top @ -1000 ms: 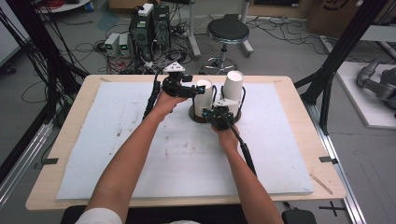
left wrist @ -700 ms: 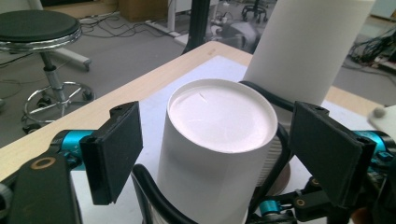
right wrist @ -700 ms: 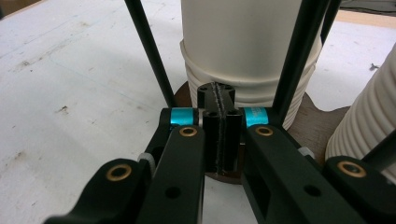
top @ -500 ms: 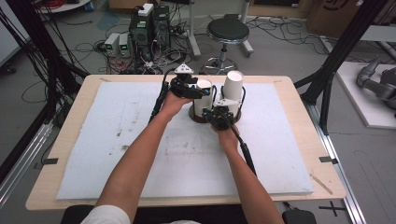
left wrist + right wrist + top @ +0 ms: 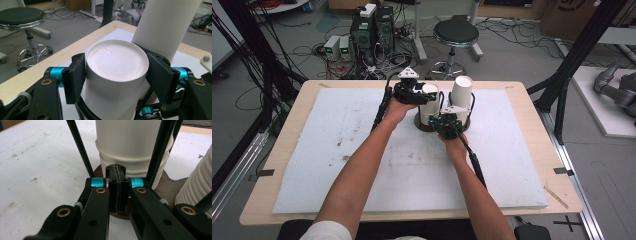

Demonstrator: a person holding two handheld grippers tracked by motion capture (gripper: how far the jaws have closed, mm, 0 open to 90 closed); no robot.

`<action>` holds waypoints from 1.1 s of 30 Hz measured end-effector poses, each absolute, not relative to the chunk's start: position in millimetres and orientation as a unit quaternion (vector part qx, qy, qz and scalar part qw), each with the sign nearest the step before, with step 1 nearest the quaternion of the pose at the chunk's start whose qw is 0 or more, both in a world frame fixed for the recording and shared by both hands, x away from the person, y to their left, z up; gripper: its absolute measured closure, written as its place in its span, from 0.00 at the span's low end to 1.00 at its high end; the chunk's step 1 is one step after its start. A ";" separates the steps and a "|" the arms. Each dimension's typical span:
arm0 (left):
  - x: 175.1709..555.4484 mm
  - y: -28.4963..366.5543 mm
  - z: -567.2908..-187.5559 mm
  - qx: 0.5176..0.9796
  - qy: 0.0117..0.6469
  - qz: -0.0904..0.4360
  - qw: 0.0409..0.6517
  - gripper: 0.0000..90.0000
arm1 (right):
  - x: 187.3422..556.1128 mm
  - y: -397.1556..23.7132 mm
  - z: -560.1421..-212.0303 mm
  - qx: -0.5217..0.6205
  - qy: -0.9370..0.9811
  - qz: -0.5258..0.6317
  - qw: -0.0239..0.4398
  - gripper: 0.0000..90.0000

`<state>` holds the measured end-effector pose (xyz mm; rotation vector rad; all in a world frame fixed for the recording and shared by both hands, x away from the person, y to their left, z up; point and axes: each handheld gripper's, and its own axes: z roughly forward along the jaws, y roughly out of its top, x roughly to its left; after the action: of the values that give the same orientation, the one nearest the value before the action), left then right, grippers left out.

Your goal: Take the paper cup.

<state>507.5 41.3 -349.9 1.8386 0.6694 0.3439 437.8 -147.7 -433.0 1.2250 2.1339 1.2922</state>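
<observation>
Closing in, the left gripper now pinches the shorter white cup at the mat's 12 o'clock, right gripper clamped shut empty beside the holder, so lifting looks next.

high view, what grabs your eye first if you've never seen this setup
Two stacks of white paper cups stand on a dark round wooden holder at the far middle of the white foam mat. The left gripper has just closed on the shorter stack; the right gripper sits shut at the holder's near edge.
</observation>
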 end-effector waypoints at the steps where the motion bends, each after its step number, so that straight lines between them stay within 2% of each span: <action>1: 507.5 41.3 -349.9 0.775 0.282 0.145 0.546 0.38 | 437.8 -147.8 -433.0 0.433 0.755 0.457 0.180 1.00; 21: 493.7 58.1 -313.4 0.738 0.267 0.166 0.597 0.39 | 437.0 -149.6 -430.7 0.427 0.760 0.456 0.178 0.99; 28: 478.3 69.0 -299.0 0.724 0.257 0.166 0.618 0.40 | 428.4 -163.0 -415.0 0.400 0.767 0.472 0.168 0.91; 30: 473.3 72.4 -293.5 0.719 0.254 0.170 0.624 0.40 | 422.3 -169.0 -409.3 0.389 0.773 0.473 0.165 0.84; 33: 466.3 77.1 -285.3 0.707 0.253 0.173 0.637 0.40 | 419.0 -174.6 -405.1 0.383 0.773 0.479 0.163 0.79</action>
<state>466.3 77.1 -285.3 1.6141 0.5784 0.3947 419.0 -174.6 -405.1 1.0916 2.2040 1.3673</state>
